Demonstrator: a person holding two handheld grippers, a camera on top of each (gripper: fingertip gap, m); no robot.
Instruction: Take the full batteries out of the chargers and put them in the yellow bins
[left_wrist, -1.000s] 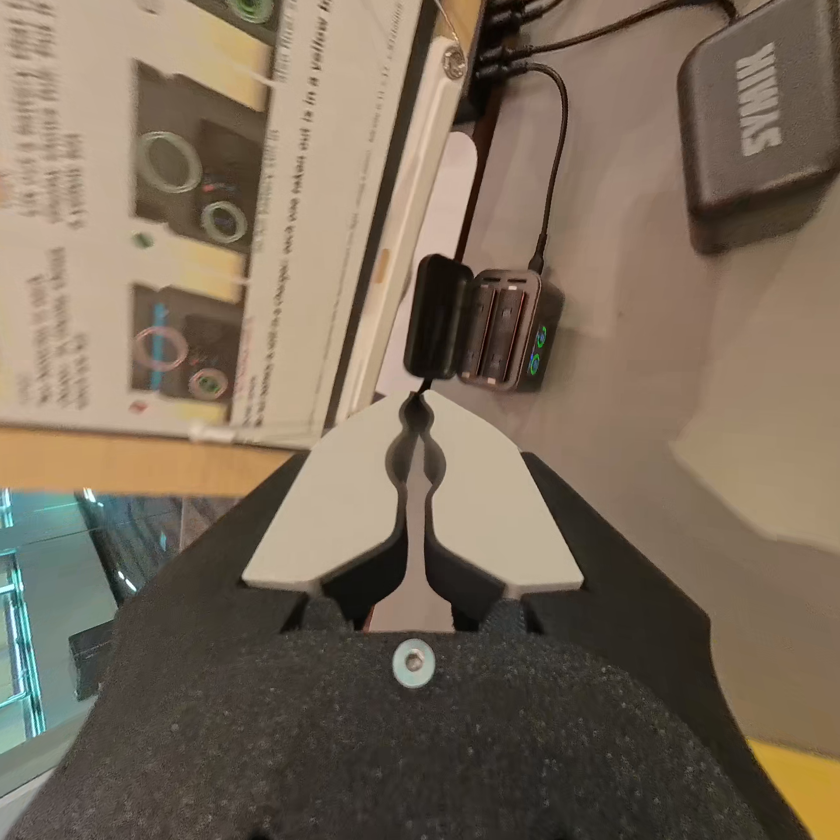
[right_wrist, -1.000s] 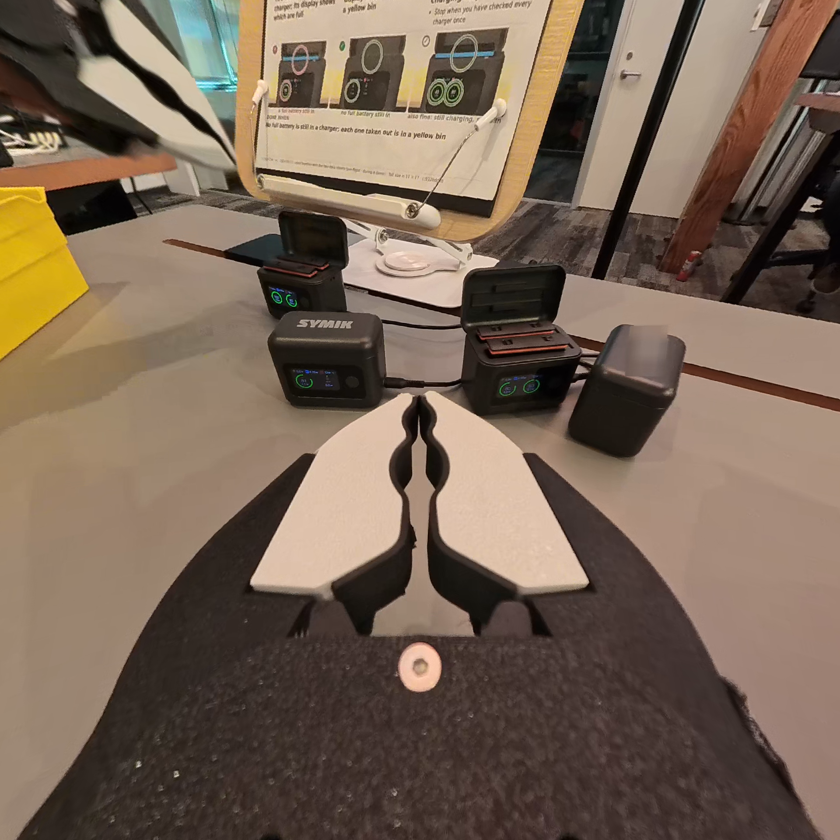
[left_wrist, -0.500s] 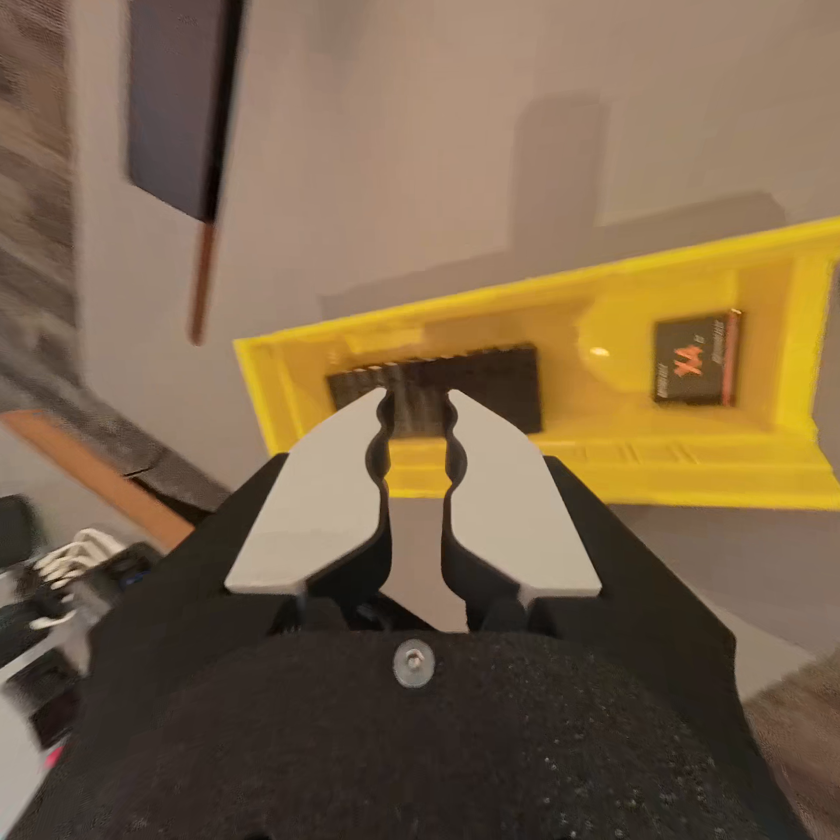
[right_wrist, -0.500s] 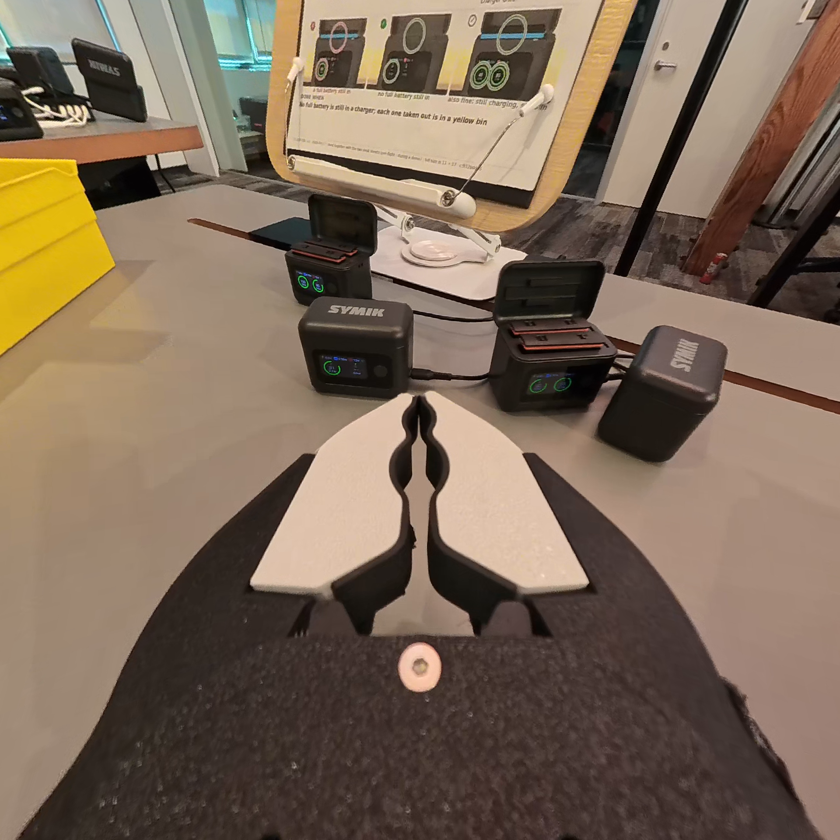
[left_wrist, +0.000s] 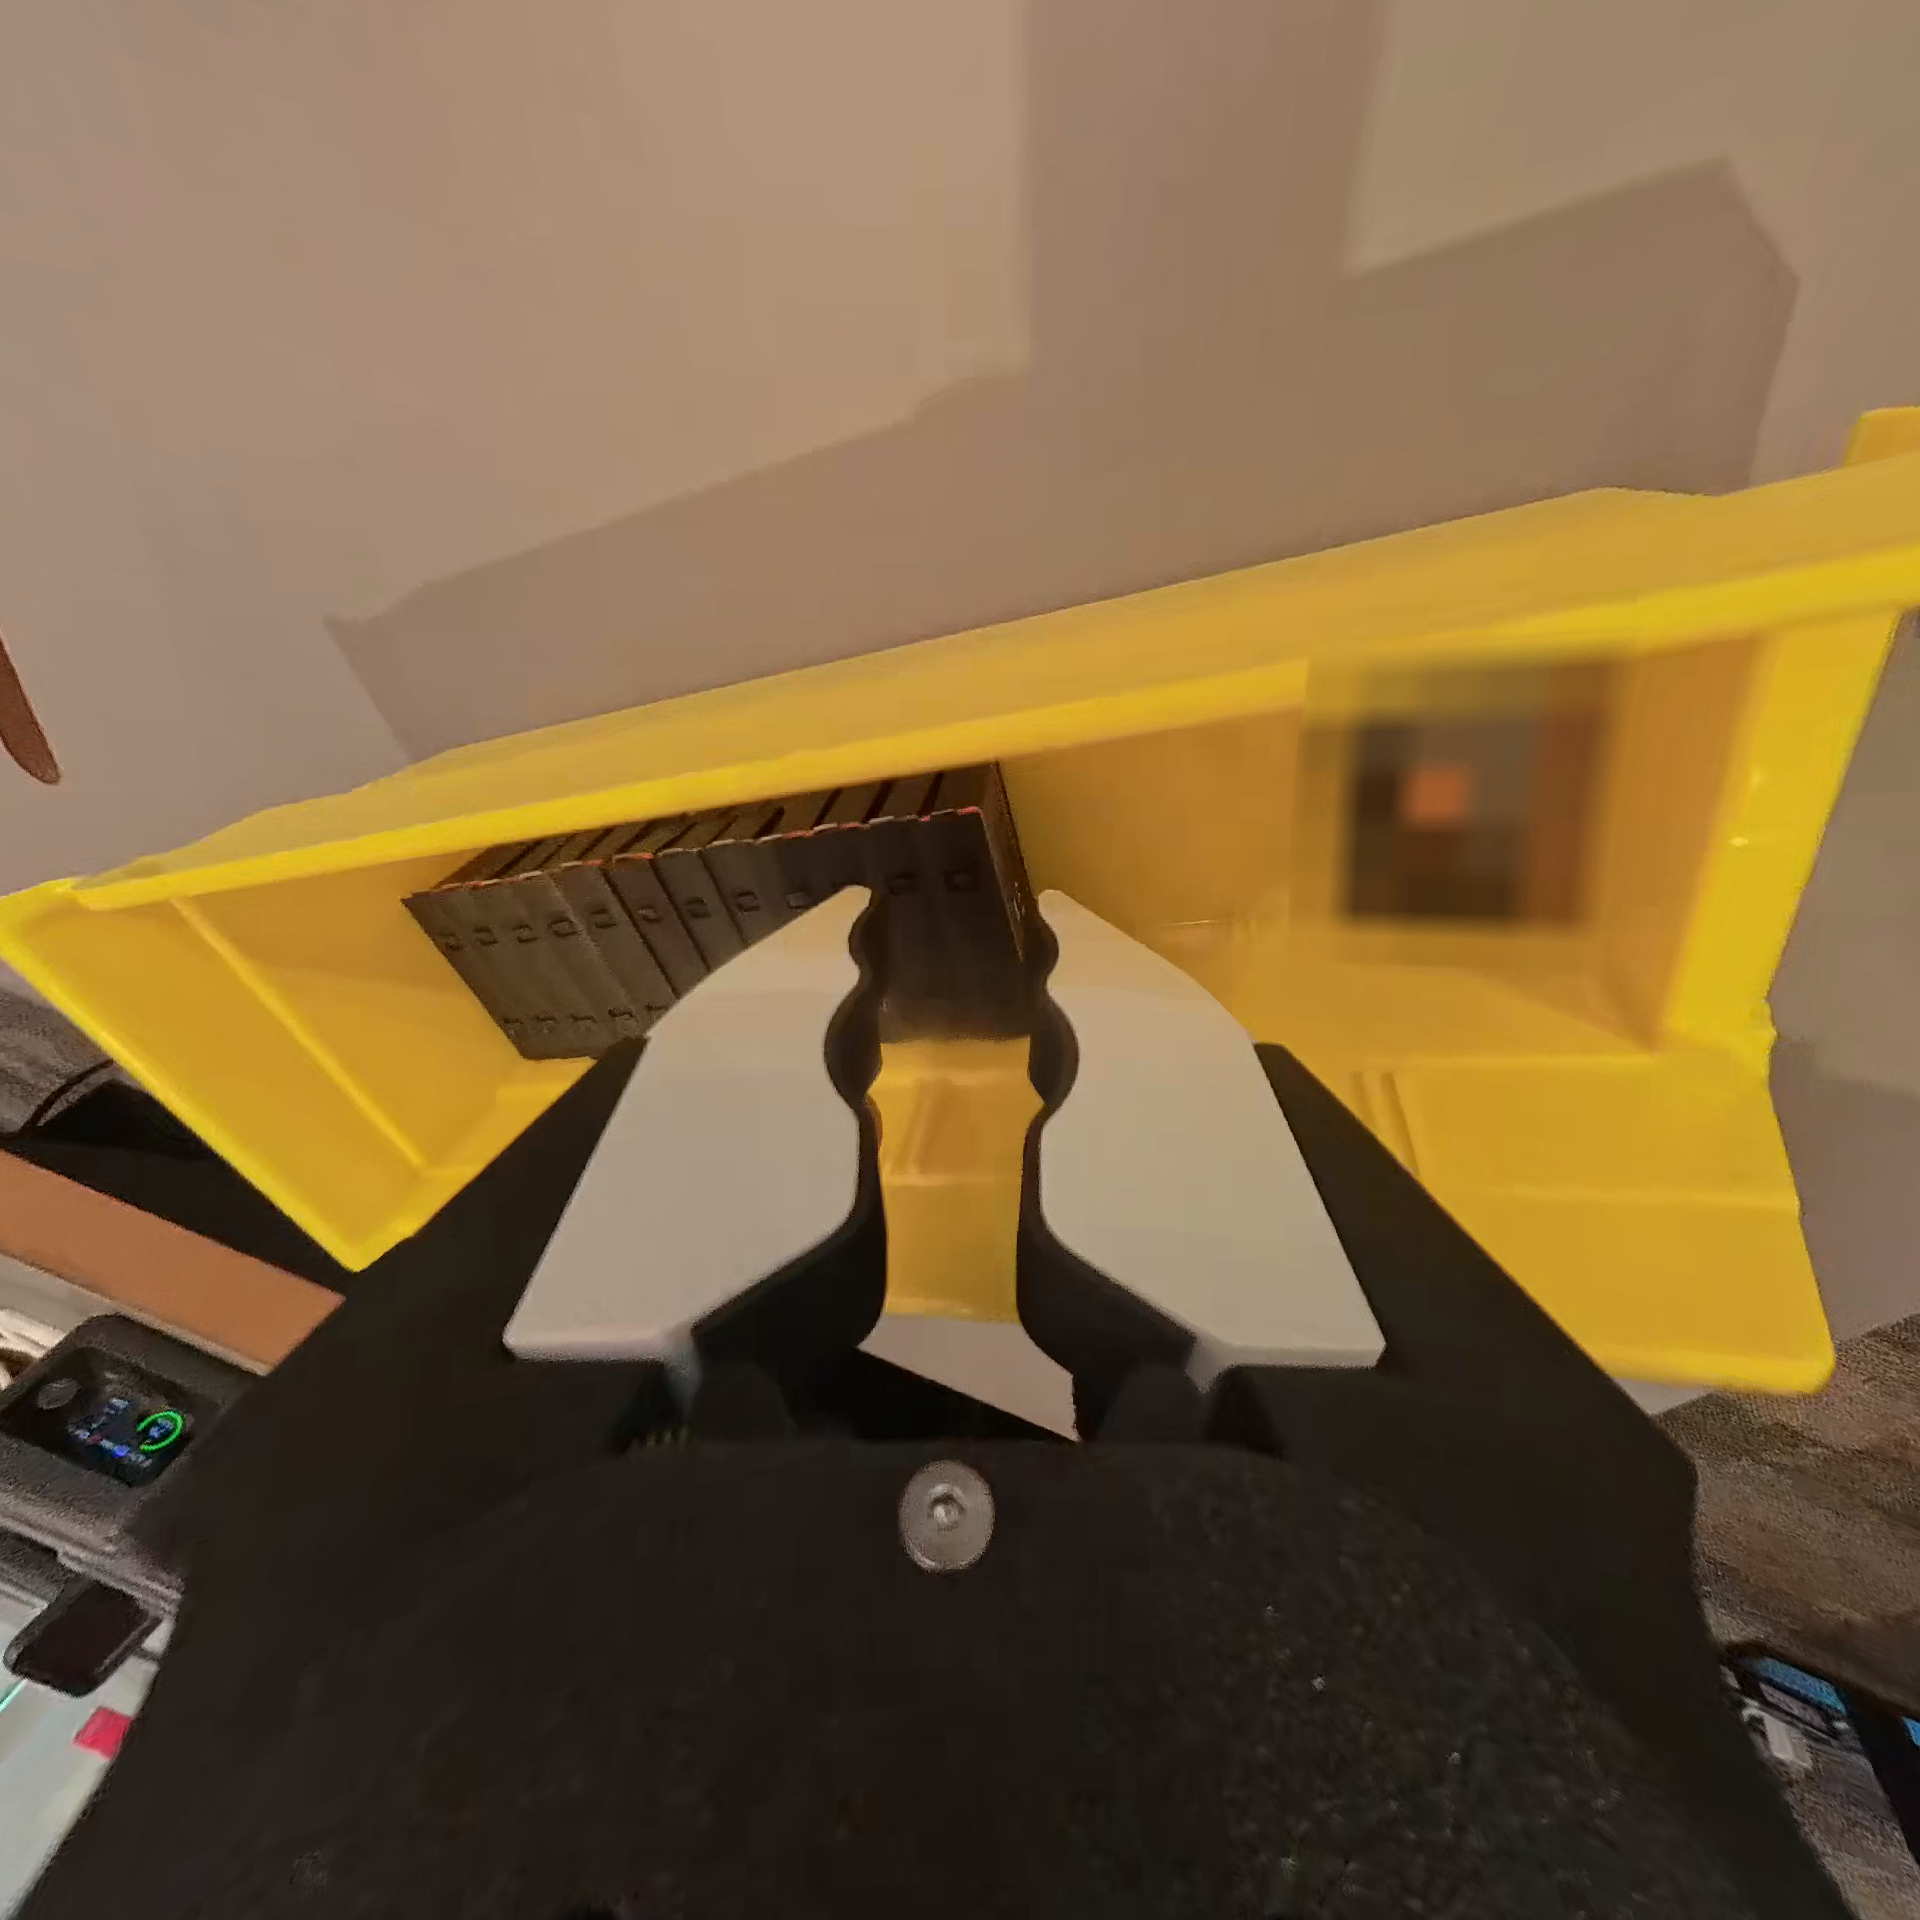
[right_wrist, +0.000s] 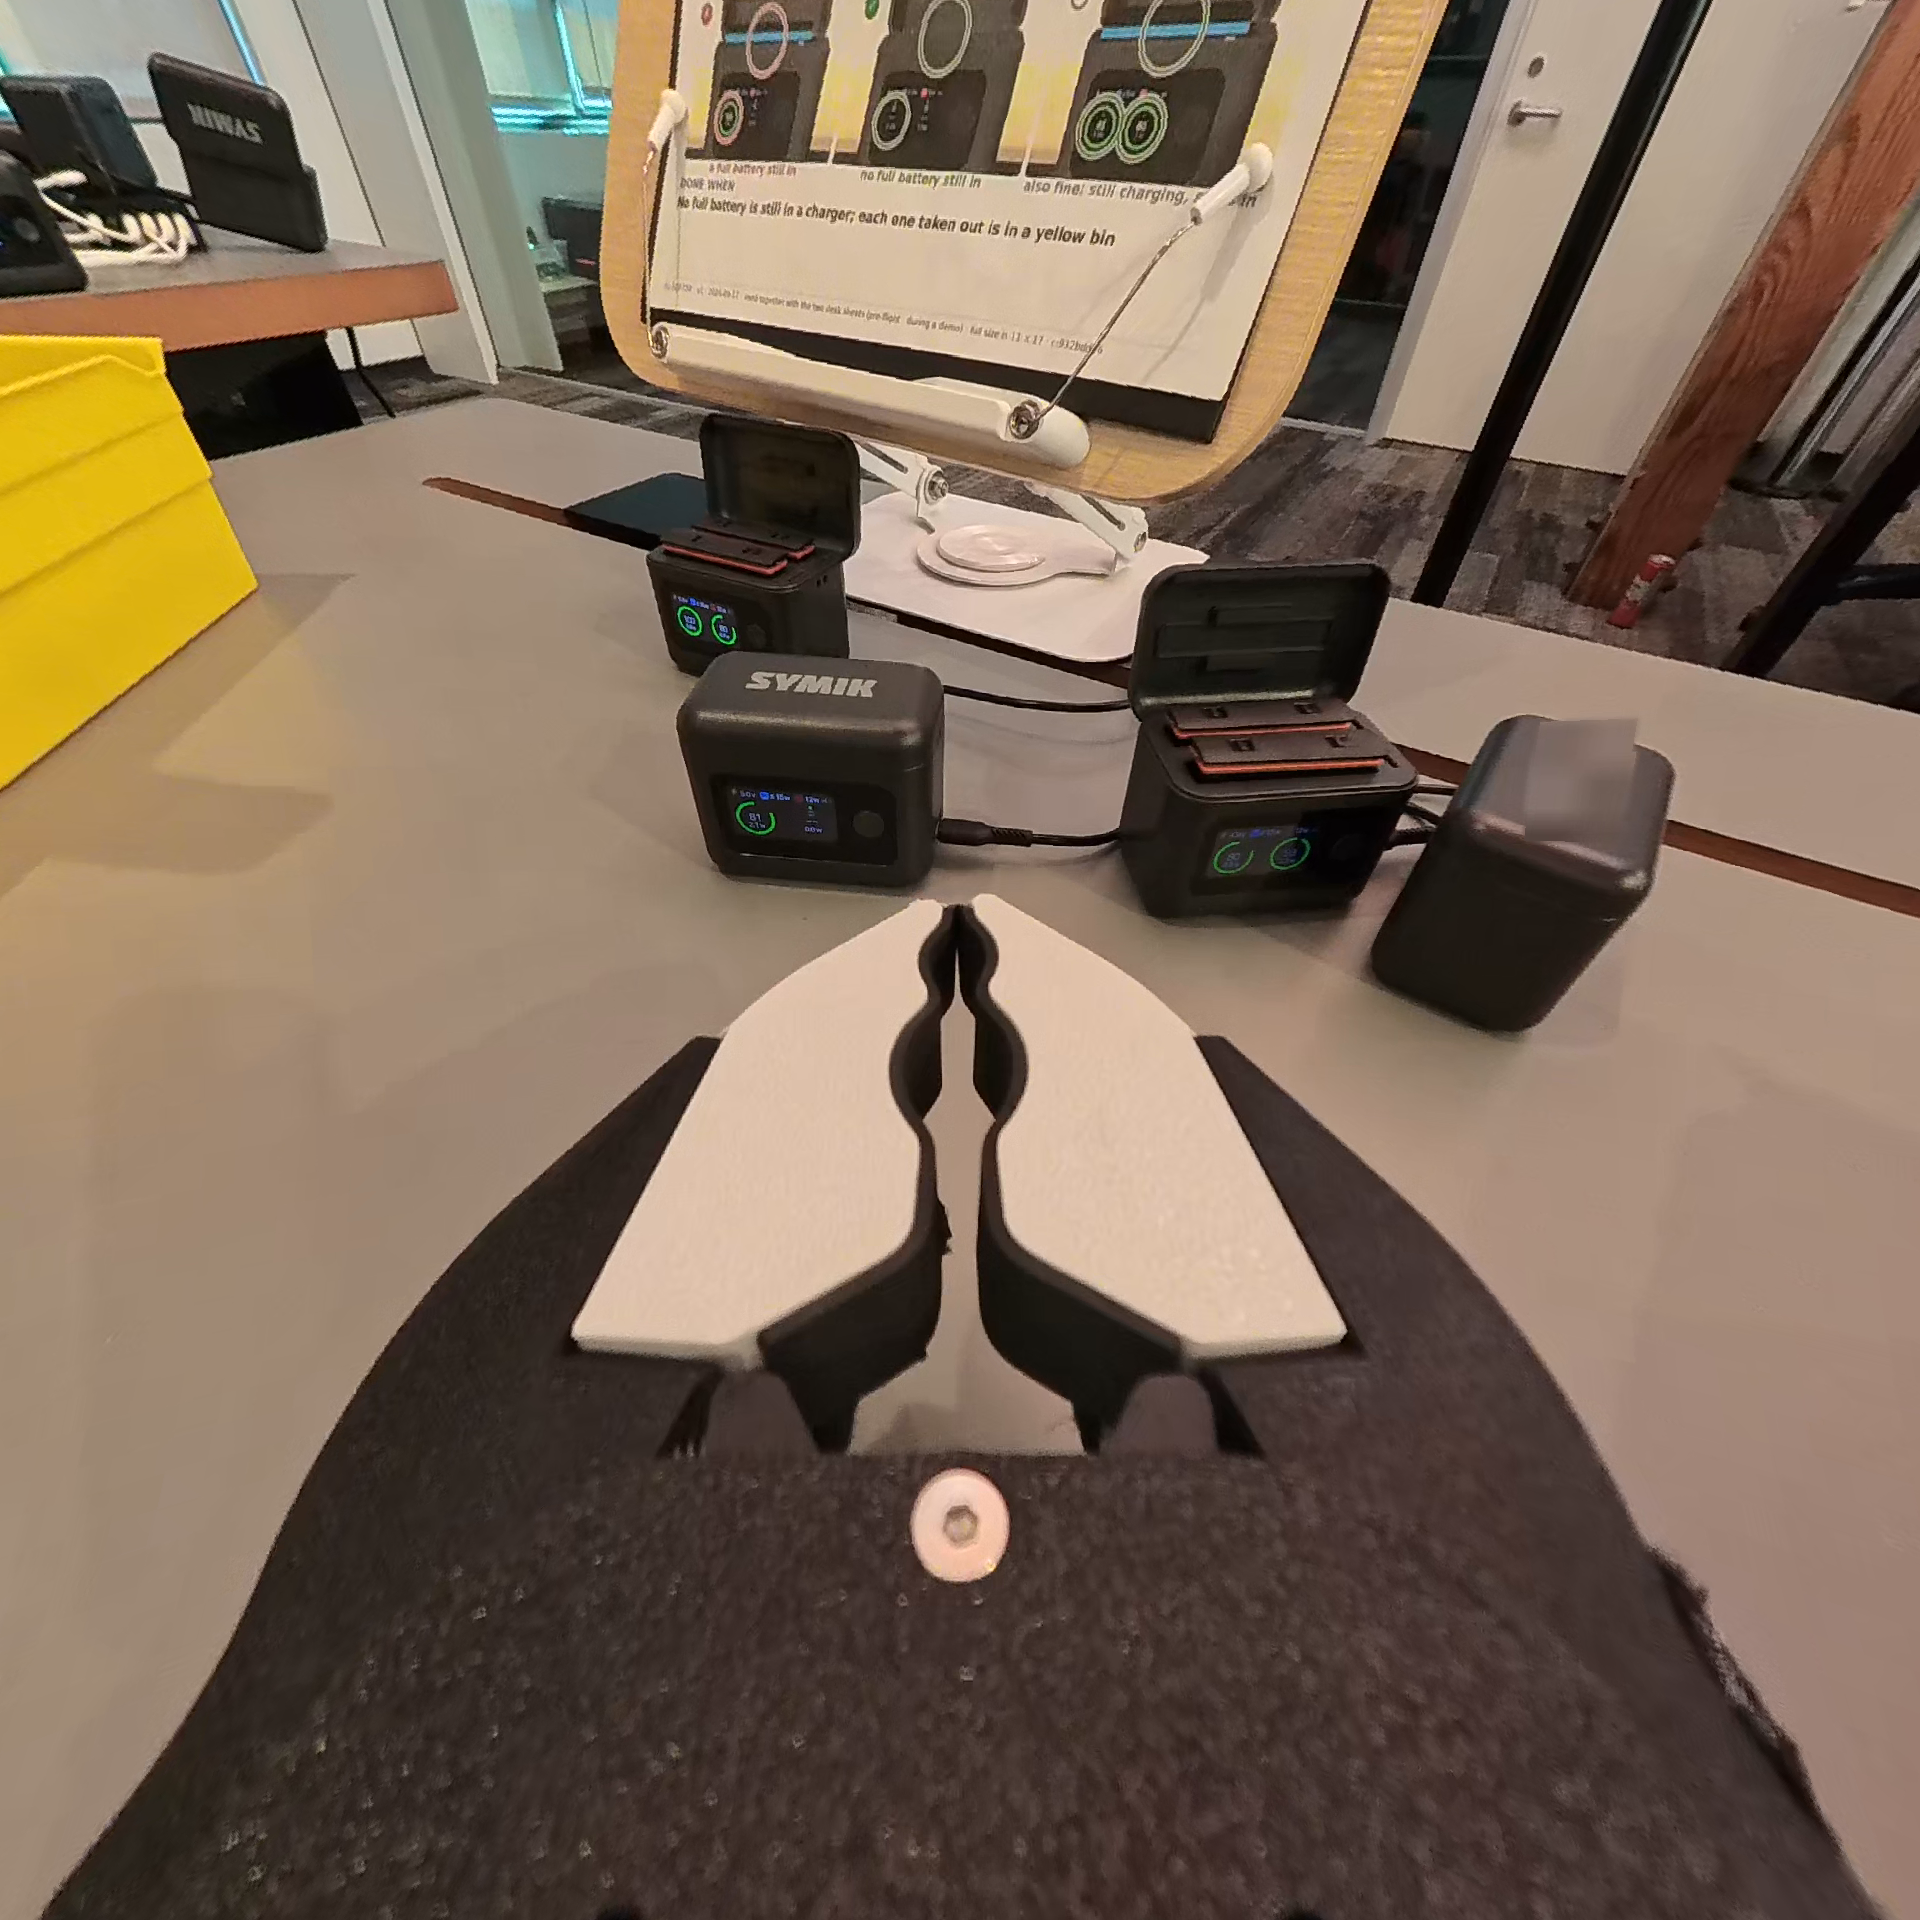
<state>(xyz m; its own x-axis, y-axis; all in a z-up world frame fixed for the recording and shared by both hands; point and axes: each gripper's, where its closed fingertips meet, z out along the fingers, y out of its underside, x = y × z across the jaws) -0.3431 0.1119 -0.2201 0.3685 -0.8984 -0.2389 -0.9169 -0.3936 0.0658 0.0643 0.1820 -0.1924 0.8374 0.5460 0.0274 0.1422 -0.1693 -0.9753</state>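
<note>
Yellow bin (left_wrist: 1455, 623) right end cut off; contents mosaicked.

grey table (right_wrist: 312, 935), patterned carpet (right_wrist: 1455, 499)

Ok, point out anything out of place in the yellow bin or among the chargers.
Nothing damaged or spilled. In the yellow bin, one dark item lies alone, apart from the upright battery row. The rightmost charger sits angled, its screen not showing.

Glossy yellow plastic bin (left_wrist: 1143, 717)
</note>
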